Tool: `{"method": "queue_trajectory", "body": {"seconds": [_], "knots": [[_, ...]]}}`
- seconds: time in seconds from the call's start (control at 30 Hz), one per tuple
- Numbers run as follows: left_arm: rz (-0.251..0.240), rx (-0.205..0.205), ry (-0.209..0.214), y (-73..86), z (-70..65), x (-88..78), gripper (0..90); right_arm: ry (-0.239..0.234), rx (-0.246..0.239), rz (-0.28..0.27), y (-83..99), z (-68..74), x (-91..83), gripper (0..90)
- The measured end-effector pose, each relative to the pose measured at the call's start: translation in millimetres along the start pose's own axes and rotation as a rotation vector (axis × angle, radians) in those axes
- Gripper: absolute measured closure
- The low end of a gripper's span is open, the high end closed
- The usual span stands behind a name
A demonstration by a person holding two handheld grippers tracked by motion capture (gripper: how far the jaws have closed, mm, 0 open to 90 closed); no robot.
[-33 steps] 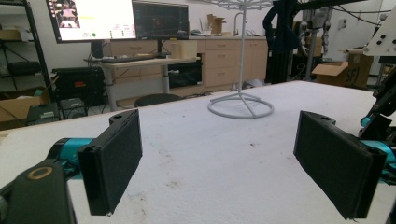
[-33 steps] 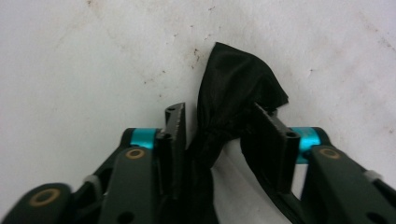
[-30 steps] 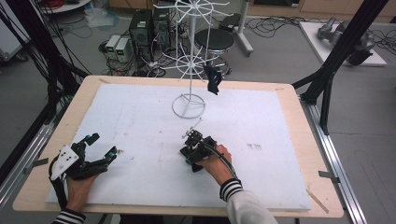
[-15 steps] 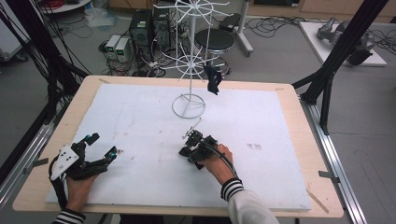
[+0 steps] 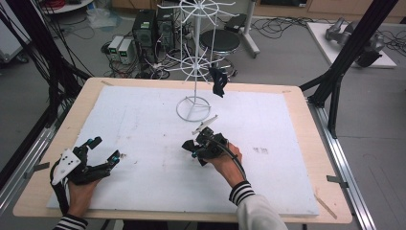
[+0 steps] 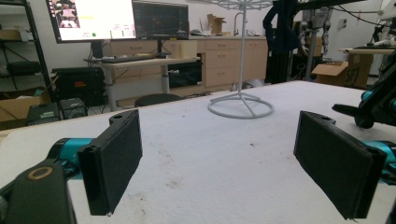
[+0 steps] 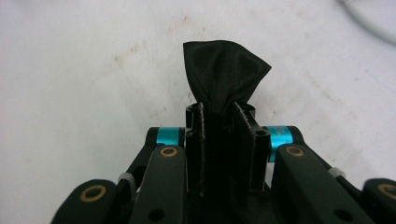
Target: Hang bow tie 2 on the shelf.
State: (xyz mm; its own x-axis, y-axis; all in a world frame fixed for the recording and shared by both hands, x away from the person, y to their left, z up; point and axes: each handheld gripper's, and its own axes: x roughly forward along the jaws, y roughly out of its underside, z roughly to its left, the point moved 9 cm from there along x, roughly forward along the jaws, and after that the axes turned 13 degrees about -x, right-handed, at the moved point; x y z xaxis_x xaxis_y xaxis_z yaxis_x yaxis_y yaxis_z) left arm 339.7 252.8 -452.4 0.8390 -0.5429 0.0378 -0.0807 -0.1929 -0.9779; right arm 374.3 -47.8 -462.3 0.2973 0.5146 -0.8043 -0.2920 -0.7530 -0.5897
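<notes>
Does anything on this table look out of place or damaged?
Nothing looks damaged. The white cover bears brownish smudges. The right gripper has pinched a black cloth into a bunch, and the white wire rack holds one more black piece.

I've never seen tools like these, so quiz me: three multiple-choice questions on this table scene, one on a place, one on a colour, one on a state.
1. Where does the wire stand rest?
A. at the far middle of the white board
B. on the floor
C. by the left gripper

2. What colour is the cloth in the right gripper?
A. white
B. black
C. red

3. How do the jaws of the left gripper stand?
A. shut on the cloth
B. shut on nothing
C. wide open, nothing between them

Answers:
1 A, its ring base sits on the board in the high view.
2 B, a black fold sticks out between the closed jaws.
3 C, bare board shows between the two pads.
</notes>
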Motion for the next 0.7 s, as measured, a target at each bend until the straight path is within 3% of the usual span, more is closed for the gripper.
{"method": "queue_trajectory", "body": {"seconds": [0.17, 0.3, 0.7], "knots": [[0.001, 0.000, 0.000, 0.1, 0.0, 0.0, 15.8, 0.009, 0.001, -0.083, -7.3, -4.0, -10.5, 75.5], [0.000, 0.001, -0.001, 0.0, -0.1, 0.1, 15.8, 0.003, 0.004, -0.180, -16.5, -8.2, -21.6, 75.5], [0.001, 0.001, -0.001, 0.1, 0.0, 0.1, 15.8, 0.047, 0.006, -0.357, -42.4, -21.4, -58.5, 75.5]]}}
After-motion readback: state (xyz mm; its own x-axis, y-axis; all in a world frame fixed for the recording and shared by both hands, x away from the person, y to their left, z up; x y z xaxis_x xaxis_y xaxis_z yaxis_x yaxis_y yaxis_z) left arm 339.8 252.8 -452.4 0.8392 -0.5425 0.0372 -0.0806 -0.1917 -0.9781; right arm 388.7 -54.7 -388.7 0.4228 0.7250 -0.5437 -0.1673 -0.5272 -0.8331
